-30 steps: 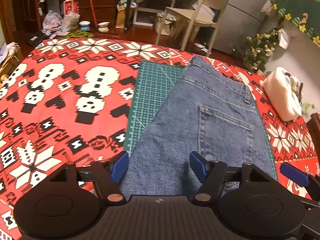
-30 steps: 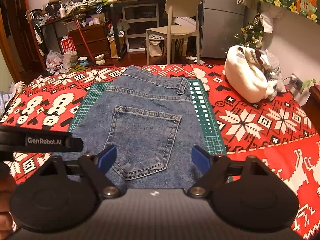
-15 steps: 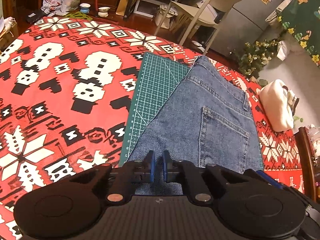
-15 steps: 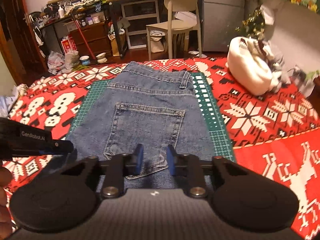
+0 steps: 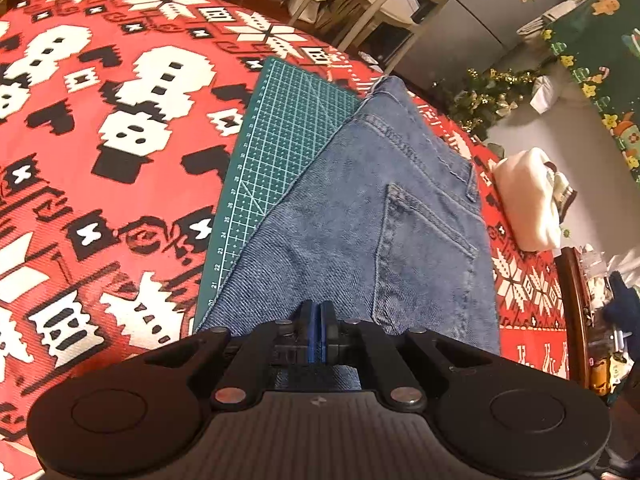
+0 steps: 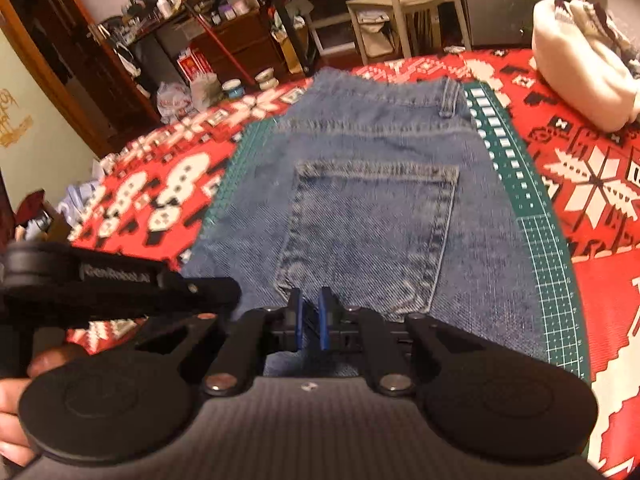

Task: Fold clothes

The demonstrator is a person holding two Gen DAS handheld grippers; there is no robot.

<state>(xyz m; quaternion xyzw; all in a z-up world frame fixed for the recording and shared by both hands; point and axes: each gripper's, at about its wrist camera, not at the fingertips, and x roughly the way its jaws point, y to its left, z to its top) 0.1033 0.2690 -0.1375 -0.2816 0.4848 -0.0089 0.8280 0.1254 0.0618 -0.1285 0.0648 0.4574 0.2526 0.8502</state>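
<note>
The jeans [image 6: 372, 216] lie flat, back pocket up, ahead of both tongs on a green cutting mat [image 5: 288, 136] over the red patterned surface [image 5: 100, 140]. Left tongs [image 5: 317, 334] are pinched together and right tongs [image 6: 311, 324] nearly so, seemingly nipping the denim's near edge. They look partly folded; further folds likely remain.

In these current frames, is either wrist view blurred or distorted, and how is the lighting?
Left wrist: fairly sharp on the jeans, fisheye bows the cutting mat. Right wrist: soft motion blur over the jeans and the tablecloth. Both: warm, dim indoor light, no glare.
</note>
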